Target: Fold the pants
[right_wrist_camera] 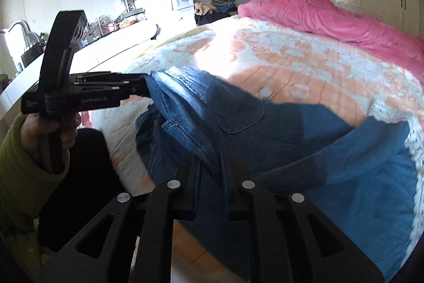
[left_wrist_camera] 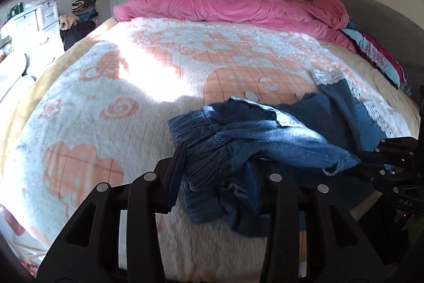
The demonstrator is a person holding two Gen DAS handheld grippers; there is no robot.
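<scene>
Both grippers grasp pants (right_wrist_camera: 238, 123) at waistband: left gripper (left_wrist_camera: 216, 171) clamps bunched end, right gripper (right_wrist_camera: 210, 174) clenched on denim. Legs trail away across bed (left_wrist_camera: 106, 86), beyond fingers.

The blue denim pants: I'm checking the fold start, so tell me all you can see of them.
The blue denim pants are faded blue cotton-like denim with an elastic gathered waistband, a stitched patch pocket and white lace-trimmed hems. They are bunched and partly lifted above the fleecy peach-and-white blanket, legs trailing across it. The left gripper and right gripper each pinch denim.
</scene>
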